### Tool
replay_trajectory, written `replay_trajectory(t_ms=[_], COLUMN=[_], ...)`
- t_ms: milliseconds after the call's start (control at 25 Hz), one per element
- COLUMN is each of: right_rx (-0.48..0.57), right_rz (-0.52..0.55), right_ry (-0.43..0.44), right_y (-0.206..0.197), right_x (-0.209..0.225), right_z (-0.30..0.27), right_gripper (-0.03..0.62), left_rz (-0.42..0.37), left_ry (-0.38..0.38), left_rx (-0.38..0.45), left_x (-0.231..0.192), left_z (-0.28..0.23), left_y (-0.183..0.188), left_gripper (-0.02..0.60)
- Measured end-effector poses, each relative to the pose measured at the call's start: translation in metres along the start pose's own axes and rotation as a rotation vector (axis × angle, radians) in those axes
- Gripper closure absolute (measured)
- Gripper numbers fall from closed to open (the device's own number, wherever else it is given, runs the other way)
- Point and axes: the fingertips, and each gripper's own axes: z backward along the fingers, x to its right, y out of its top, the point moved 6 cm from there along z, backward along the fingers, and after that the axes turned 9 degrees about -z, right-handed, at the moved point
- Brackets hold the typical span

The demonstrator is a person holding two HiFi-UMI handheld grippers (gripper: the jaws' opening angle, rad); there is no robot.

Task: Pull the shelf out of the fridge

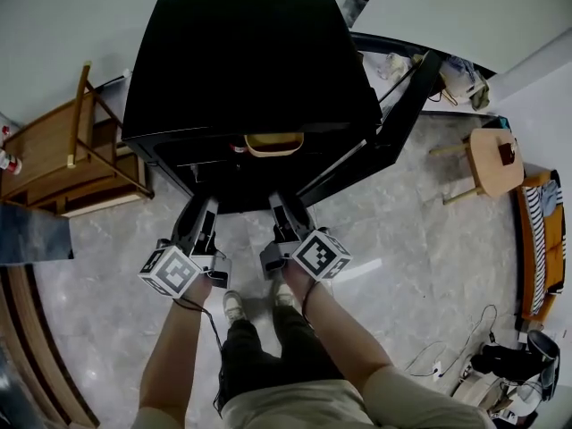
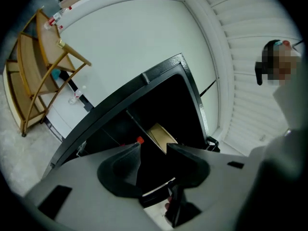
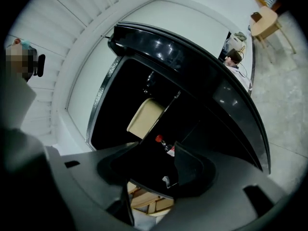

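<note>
You are holding the left gripper and right gripper released, empty, facing the glossy black fridge. Be lining both level with its thin dark shelf, evenly spaced.

Grey marble-look floor; wooden rack at left, small wooden table at right; pale wall behind.

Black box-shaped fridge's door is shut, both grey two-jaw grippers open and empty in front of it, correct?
Not quite. The black box-shaped fridge has its door swung open to the right, as the head view shows. The rest holds: the left gripper and right gripper are open and empty in front of it.
</note>
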Motion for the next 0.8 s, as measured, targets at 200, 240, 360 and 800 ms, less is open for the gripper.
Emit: replay_trajectory(t_ms=[200, 240, 360, 800], right_rx=[0.035, 0.041, 0.044, 0.05], right_rz=[-0.044, -0.051, -0.071, -0.136], right_ry=[-0.024, -0.028, -0.038, -0.095], right_y=[-0.004, -0.005, -0.008, -0.019], right_x=[0.029, 0.035, 0.055, 0.138], right_z=[-0.017, -0.019, -0.029, -0.061], right_gripper=[0.404, 0.404, 0.403, 0.391], left_rz=[0.125, 0.156, 0.263, 0.44], left_ry=[-0.006, 0.003, 0.023, 0.081], left_rx=[0.014, 0.014, 0.021, 0.027], left_x=[-0.036, -0.042, -0.059, -0.131], left_z=[-0.02, -0.023, -0.033, -0.068], left_y=[-0.026, -0.031, -0.047, -0.096], left_gripper=[0.419, 0.419, 0.416, 0.383])
